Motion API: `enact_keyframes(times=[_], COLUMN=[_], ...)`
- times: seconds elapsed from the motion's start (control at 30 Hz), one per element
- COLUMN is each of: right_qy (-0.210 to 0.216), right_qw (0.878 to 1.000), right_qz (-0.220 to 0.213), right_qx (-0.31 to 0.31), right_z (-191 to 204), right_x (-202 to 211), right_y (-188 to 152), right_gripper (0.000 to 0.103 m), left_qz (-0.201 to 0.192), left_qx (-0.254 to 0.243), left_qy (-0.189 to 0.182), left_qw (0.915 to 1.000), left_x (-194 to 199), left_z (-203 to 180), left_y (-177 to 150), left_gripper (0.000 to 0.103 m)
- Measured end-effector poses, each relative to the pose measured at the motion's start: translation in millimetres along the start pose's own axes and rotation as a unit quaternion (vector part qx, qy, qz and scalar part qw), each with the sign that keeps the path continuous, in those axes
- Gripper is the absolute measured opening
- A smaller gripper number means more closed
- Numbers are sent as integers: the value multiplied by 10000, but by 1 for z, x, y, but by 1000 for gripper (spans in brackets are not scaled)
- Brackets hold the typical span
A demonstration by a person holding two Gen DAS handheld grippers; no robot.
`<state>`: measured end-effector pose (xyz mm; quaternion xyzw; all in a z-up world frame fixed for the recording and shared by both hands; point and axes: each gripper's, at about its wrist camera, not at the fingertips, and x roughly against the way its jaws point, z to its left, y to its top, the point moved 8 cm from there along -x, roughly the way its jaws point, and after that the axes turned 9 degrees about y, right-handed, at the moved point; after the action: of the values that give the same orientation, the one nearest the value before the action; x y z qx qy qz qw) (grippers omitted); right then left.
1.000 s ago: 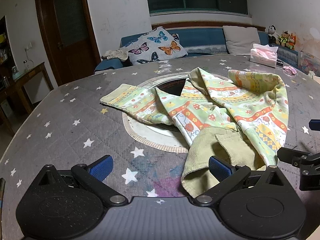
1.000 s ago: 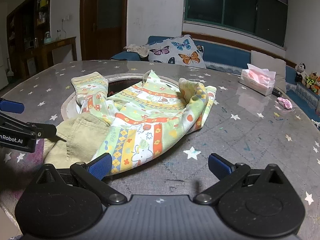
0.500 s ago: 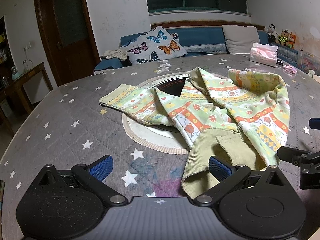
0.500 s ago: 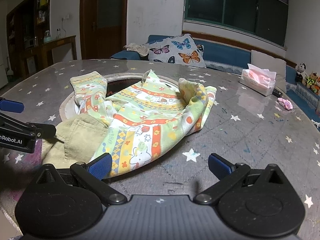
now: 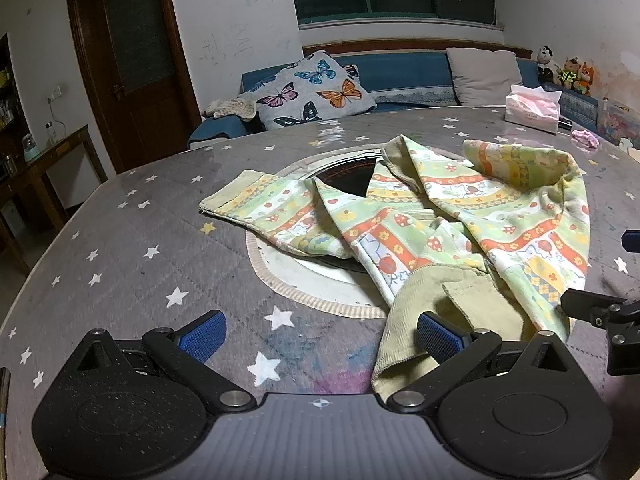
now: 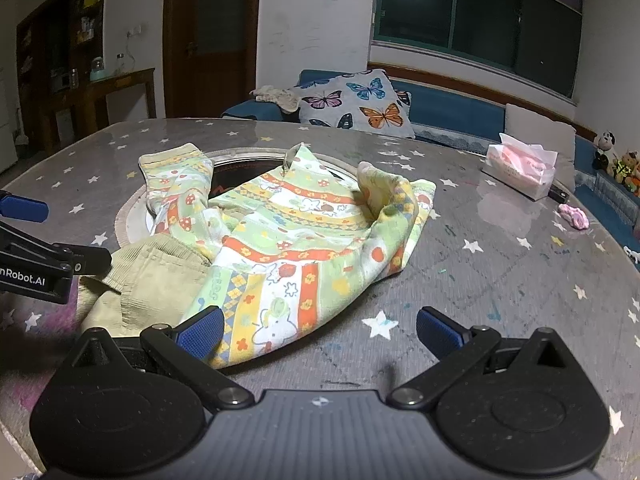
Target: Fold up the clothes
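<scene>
Left wrist: crumpled printed garment (image 5: 460, 216), corduroy lining, round starry table (image 5: 132, 248)

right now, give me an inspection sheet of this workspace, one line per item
Surface: round table under a grey star-print cover, with a round ringed inset at its middle.
Job's things: patterned garment lies crumpled and unfolded across the inset; its plain olive lining is turned out at the near edge.
Clutter: tissue box and a small pink item on the far right of the table.
Grippers: left gripper open, its right finger over the lining; right gripper open, its left finger at the garment's near hem. Neither holds cloth.
Cables: nothing seen.
Surroundings: blue sofa with butterfly cushion, dark window, wooden door, plush toys by the wall.
</scene>
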<state>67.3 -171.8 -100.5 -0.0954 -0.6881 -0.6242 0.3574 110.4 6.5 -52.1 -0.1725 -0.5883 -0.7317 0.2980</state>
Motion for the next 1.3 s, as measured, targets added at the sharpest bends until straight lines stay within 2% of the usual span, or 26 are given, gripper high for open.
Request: enact_keyframes(times=[0.7, 1.03, 1.3], right_qy=[-14, -119, 148], right_qw=[9999, 9999, 9998], right_qz=[8, -108, -95], right_qx=[119, -16, 90], right_z=[-18, -45, -35], right_x=[-17, -33, -62], right_y=[27, 65, 96], right_gripper=[103, 103, 99], left_qz=[18, 25, 107], left_qx=[-145, -141, -66], left_qy=[49, 67, 36], left_qw=[9999, 9999, 9999], left_x=[-21, -38, -52], left_z=[2, 6, 9], left_y=[16, 31, 36], left_gripper=[103, 103, 103])
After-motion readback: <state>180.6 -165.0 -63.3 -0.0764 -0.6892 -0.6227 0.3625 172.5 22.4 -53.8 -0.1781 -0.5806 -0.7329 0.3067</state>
